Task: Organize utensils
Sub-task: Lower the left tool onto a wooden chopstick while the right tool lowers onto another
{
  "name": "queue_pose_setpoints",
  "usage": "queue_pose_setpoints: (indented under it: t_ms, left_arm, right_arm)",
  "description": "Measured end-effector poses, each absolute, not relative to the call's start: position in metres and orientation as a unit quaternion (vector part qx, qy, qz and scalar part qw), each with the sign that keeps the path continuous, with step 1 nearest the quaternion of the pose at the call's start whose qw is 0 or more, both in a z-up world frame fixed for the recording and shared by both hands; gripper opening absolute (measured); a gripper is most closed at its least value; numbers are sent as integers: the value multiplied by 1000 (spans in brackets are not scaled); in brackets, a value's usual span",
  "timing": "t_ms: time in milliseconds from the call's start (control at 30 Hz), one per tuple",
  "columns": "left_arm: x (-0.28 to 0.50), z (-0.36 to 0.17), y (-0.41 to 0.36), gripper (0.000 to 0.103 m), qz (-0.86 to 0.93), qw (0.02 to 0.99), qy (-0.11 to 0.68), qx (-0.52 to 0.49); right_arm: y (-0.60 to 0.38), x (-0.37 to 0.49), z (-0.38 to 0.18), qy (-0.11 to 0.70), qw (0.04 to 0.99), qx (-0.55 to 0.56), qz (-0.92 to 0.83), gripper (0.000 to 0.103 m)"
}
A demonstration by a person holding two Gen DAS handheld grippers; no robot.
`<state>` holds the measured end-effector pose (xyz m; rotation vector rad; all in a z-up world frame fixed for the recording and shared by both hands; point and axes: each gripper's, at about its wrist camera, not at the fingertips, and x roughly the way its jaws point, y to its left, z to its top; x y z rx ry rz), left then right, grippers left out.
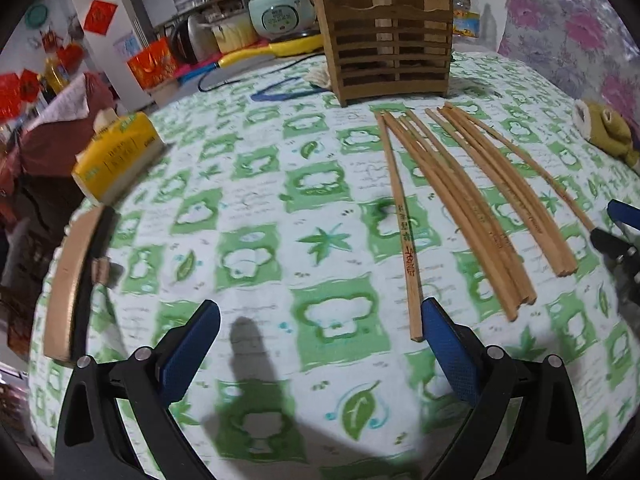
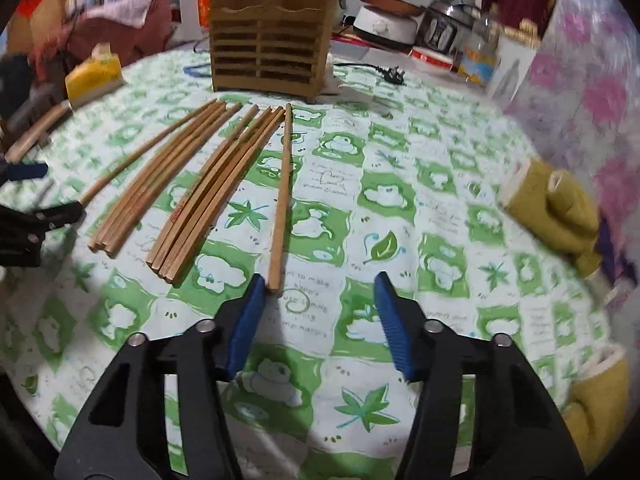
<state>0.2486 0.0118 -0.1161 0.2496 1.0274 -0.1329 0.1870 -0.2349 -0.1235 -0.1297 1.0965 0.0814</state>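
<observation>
Both the left gripper and the right gripper have black plastic arms, silver rivets (two a side) and ribbed blue pads.

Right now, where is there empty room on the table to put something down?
Bare cloth lies between the tissue pack and the chopsticks, and between the single chopstick and the green mitten. It is crowded where the chopsticks lie, in front of the wooden holder.

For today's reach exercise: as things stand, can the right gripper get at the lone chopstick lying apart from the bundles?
Probably yes. The right gripper is open, and the lone chopstick ends just beside its left fingertip, with only bare tablecloth around it. The chopstick bundles lie clear, further left.
</observation>
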Motion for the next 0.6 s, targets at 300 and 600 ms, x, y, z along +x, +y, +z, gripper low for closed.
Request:
queue_pose_setpoints:
  t_ms: [300, 600]
  left_arm:
    - [236, -110, -10, 97, -109, 867, 462, 151]
    - [235, -112, -4, 45, -182, 848, 488, 92]
  right_arm:
    - [-232, 182, -114, 488, 869, -51, 59, 50]
    - [-242, 184, -113, 484, 873, -20, 61, 52]
